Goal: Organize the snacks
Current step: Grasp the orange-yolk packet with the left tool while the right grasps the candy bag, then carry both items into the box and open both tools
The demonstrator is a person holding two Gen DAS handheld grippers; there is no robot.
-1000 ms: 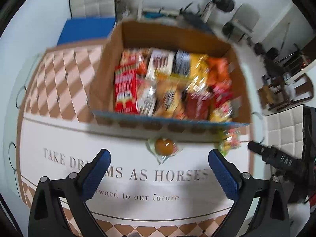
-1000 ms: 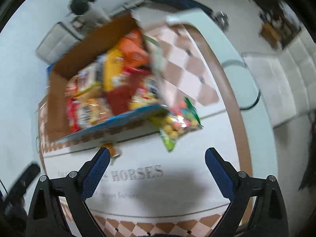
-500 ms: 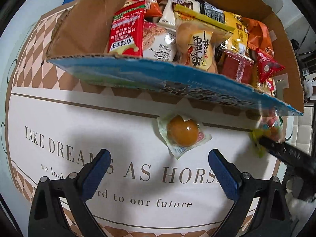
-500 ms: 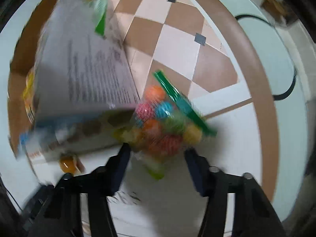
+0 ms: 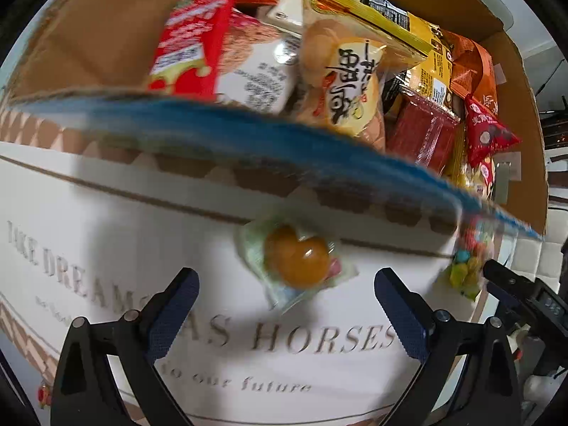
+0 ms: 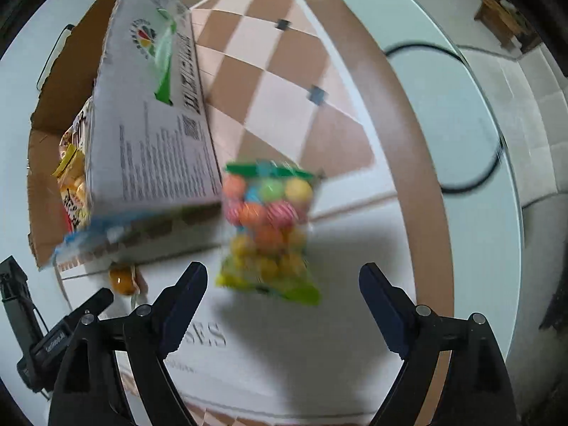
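Observation:
A cardboard box packed with several snack packets stands on the table mat. In front of it lies a clear packet with a round orange snack, also visible as the orange snack. My left gripper hangs open right over it, one finger on each side, not touching. At the corner of the box lies a bag of coloured candy balls, seen small as the candy bag. My right gripper is opening, with the bag's lower edge between its tips and the pads clear of it.
The white mat carries printed lettering and a brown checkered border. The round table's pale rim curves along the right, with a white sofa beyond. Each gripper shows at the edge of the other's view.
Both grippers have come down close to the table. The left one now straddles the orange snack. The right one narrowed around the candy bag half a second ago and has spread wide again.

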